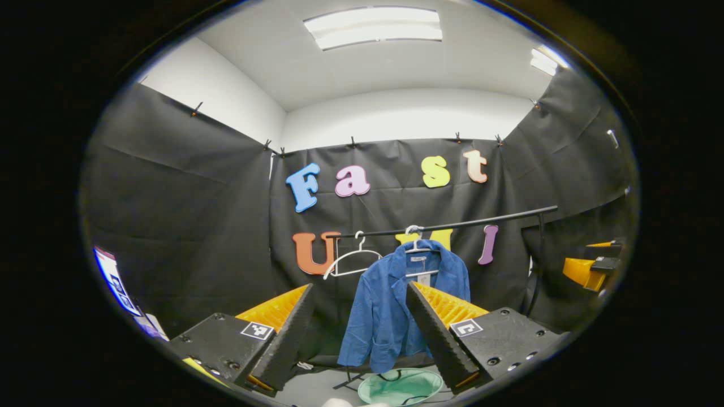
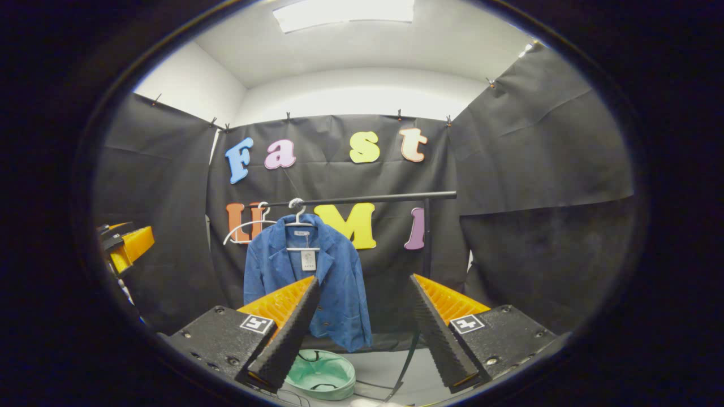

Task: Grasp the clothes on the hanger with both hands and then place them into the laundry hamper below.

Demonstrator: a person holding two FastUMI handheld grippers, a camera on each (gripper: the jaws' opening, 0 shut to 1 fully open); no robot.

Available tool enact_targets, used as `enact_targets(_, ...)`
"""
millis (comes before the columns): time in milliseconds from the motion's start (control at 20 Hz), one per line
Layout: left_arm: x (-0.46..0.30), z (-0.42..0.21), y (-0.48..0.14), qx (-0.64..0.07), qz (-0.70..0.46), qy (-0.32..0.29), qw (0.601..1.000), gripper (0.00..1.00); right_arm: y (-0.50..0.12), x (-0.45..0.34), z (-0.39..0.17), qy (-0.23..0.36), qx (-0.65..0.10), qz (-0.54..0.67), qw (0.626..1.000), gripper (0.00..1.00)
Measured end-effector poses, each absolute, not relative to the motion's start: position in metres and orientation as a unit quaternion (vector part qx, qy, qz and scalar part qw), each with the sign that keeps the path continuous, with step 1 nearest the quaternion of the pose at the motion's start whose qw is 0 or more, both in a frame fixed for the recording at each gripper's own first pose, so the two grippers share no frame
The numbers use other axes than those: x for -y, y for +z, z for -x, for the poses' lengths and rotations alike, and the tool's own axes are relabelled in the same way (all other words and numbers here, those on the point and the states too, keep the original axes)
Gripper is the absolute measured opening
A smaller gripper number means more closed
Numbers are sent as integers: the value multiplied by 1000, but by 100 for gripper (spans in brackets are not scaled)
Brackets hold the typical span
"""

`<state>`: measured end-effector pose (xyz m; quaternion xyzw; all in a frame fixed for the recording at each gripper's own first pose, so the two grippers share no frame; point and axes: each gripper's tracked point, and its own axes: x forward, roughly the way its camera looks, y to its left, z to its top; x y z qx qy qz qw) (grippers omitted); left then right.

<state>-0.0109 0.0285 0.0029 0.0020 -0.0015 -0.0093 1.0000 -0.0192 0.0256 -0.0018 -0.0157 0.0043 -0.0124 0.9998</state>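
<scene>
Two grippers spread wide, nothing held, jacket on its hanger at frame centre.
Left gripper (image 1: 359,333) sits at the bottom of the left gripper view, fingers apart, nothing between them; right gripper (image 2: 359,333) at the bottom of the right gripper view, same, gaping and empty. Each also shows far off at the edge of the other's view: right gripper at right edge, left gripper at left edge. Blue jacket (image 1: 384,305) hangs on a white hanger (image 1: 417,244) from the black rail (image 1: 481,221), centre of the left gripper view, left of centre in the right gripper view, well apart from both grippers. A bare hanger (image 1: 352,260) hangs just left of it. Green hamper (image 1: 400,386) sits on the floor at bottom centre, below the jacket.
</scene>
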Motion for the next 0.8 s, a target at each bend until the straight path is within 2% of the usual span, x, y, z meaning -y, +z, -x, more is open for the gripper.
enact_targets(500, -57, 17, -14, -22, -6, -7, 1000, 99, -7, -55, 25, 3, -14, 32, 999, 98)
enact_targets(800, -58, -1, -23, -30, -4, 4, 1000, 98, -20, -52, 2, 7, -24, 50, 998, 99)
